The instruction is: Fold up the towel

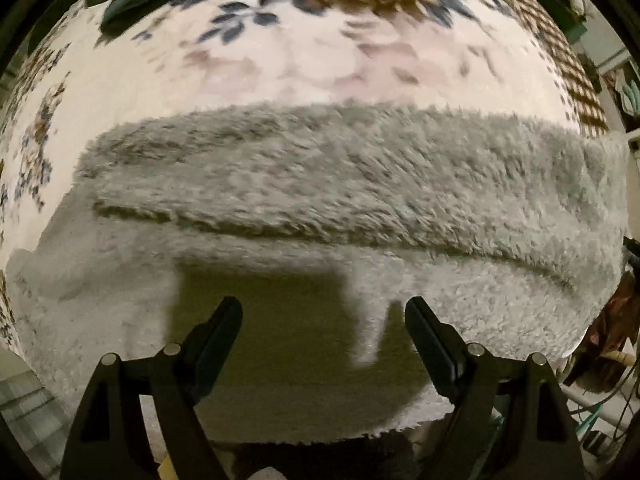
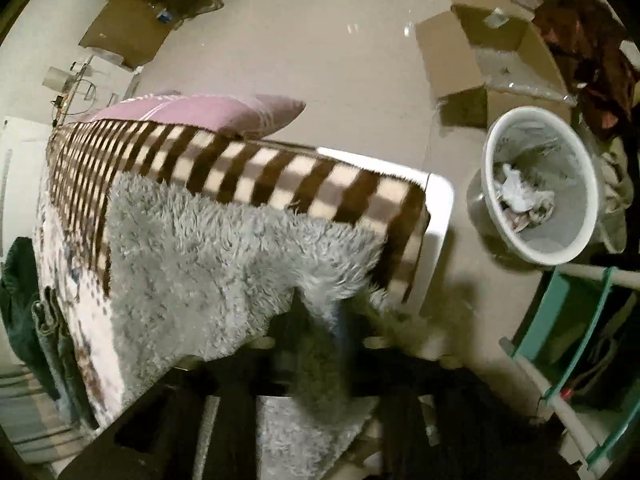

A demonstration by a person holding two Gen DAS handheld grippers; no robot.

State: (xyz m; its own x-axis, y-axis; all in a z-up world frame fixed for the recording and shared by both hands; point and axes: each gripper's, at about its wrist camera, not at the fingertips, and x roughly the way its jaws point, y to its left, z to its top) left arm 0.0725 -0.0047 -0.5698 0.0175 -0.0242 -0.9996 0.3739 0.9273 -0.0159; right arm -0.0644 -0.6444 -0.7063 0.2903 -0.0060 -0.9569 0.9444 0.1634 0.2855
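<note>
One grey fluffy towel (image 1: pixel 340 184) lay on the floral blanket (image 1: pixel 304 60), far part folded over into a band, one corner at the bed's edge. Right gripper (image 2: pixel 320 340) was pinched tight on that corner, pile bunched between its two fingers. Left gripper (image 1: pixel 323 324) hung over the towel's near part, fingers spread, nothing between them. Beyond: one pink pillow (image 2: pixel 208 112), one white bin (image 2: pixel 540 184), two cardboard boxes (image 2: pixel 492 52).
</note>
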